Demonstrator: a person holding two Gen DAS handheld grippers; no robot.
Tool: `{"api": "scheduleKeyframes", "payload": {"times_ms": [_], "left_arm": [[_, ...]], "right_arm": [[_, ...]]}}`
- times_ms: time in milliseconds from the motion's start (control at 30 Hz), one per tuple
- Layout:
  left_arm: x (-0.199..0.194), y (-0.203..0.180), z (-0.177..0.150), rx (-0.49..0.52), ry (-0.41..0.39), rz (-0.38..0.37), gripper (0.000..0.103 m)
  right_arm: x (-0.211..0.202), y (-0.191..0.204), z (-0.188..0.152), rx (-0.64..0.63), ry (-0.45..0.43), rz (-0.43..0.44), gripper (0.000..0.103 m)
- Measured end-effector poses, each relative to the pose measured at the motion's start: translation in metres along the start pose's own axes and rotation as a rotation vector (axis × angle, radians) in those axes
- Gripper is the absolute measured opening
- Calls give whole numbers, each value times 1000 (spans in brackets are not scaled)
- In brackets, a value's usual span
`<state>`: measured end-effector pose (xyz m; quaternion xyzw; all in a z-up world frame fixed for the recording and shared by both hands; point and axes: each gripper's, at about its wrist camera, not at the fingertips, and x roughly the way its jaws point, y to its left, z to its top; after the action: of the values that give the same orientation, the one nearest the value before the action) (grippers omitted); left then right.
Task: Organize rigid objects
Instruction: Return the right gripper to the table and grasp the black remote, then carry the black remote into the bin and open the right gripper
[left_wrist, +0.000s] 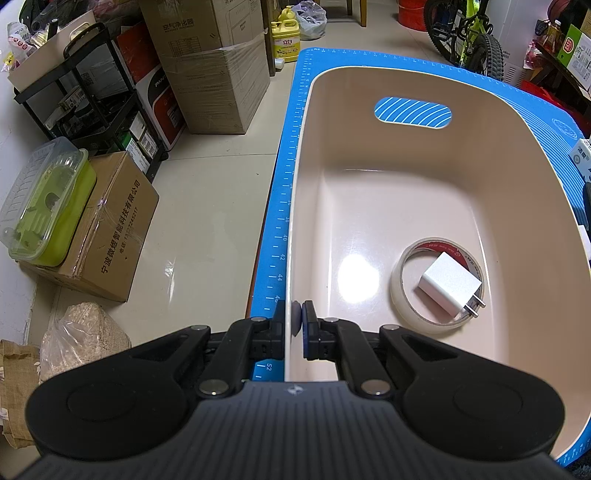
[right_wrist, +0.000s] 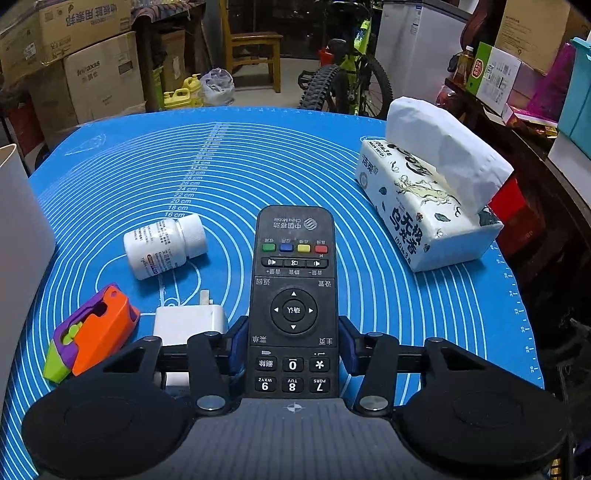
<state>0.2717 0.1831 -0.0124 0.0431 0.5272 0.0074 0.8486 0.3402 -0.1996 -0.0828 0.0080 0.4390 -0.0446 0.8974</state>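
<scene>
My left gripper (left_wrist: 294, 325) is shut on the near left rim of the beige plastic basin (left_wrist: 295, 206). Inside the basin lie a roll of clear tape (left_wrist: 439, 284) and a white charger plug (left_wrist: 450, 282) resting in its ring. My right gripper (right_wrist: 293, 347) is shut on a black remote control (right_wrist: 293, 280) that points away from me, above the blue mat (right_wrist: 221, 166). On the mat to the left lie a white pill bottle (right_wrist: 164, 245) on its side, a second white charger (right_wrist: 190, 323) and an orange, purple and green toy (right_wrist: 92, 332).
A tissue pack (right_wrist: 428, 192) lies on the mat at right. The basin's white wall (right_wrist: 18, 240) stands at the mat's left edge. Cardboard boxes (left_wrist: 207, 62), a black shelf (left_wrist: 92, 96) and a bicycle (right_wrist: 343, 81) surround the table.
</scene>
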Motion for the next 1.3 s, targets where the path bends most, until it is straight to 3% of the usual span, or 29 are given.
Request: {"api": "scheduleKeyframes", "payload": {"times_ms": [400,767,1100,1300], "left_arm": [[0,-1,0,0,0,0,9],[0,-1,0,-3,1,-2,9],[0,-1,0,-3,0,-1,9],[0,-1,0,-3,0,-1,9]], "right_arm": [[-25,-2,2,11,-69,-26,54],[-82,19,29,-24,-204,46,54],[-143,110,66,-185,-305,265,54],[-155,174,79,-287,-284,370,54]]}}
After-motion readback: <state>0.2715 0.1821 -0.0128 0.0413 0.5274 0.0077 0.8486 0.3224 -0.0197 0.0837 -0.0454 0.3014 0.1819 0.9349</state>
